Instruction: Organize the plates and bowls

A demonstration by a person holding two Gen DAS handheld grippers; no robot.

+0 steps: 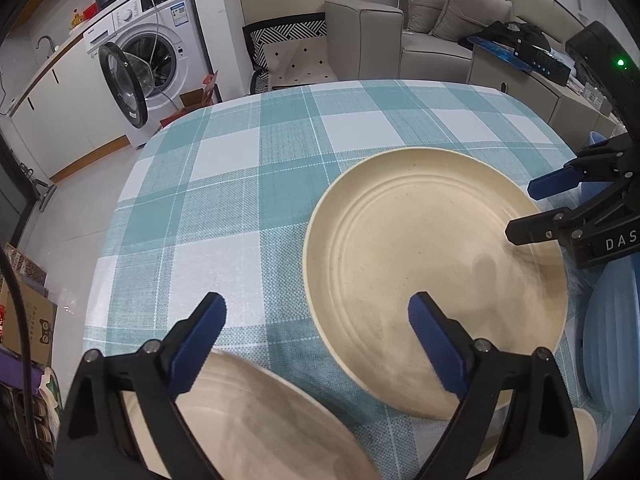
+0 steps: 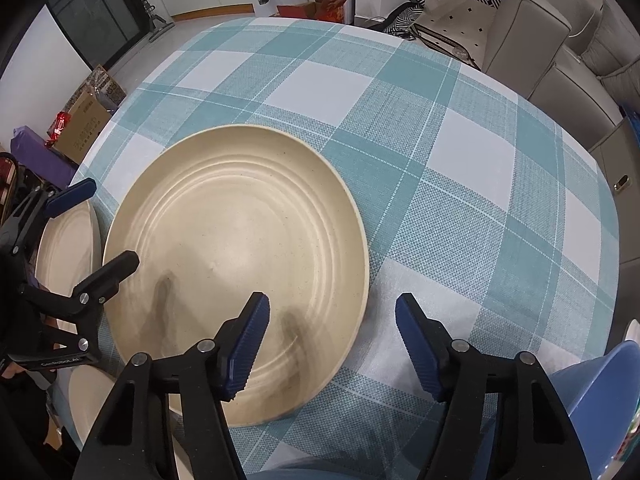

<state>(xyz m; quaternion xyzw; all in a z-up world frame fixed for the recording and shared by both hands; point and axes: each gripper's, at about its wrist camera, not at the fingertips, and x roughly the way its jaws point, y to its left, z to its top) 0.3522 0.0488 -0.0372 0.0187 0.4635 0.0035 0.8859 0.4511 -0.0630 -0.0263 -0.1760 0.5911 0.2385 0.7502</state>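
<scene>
A large cream ribbed plate [image 1: 432, 264] [image 2: 240, 248] lies flat on the teal checked tablecloth [image 1: 248, 184] [image 2: 460, 168]. My left gripper [image 1: 316, 308] [image 2: 106, 224] is open and straddles the plate's left rim, one finger over the plate and the other over a second cream plate [image 1: 256, 420] [image 2: 68, 248] beside it. At the opposite rim my right gripper [image 2: 330, 308] [image 1: 528, 210] also stands open, its left finger above the plate and its right finger above the cloth. No pad presses on the plate.
A blue bowl [image 2: 600, 392] [image 1: 608, 340] sits at the table's near right edge. Another cream dish [image 2: 88, 400] lies near the front. Beyond the table are a washing machine [image 1: 152, 52] with its door open, a grey sofa [image 1: 420, 28] and cardboard boxes [image 2: 84, 120].
</scene>
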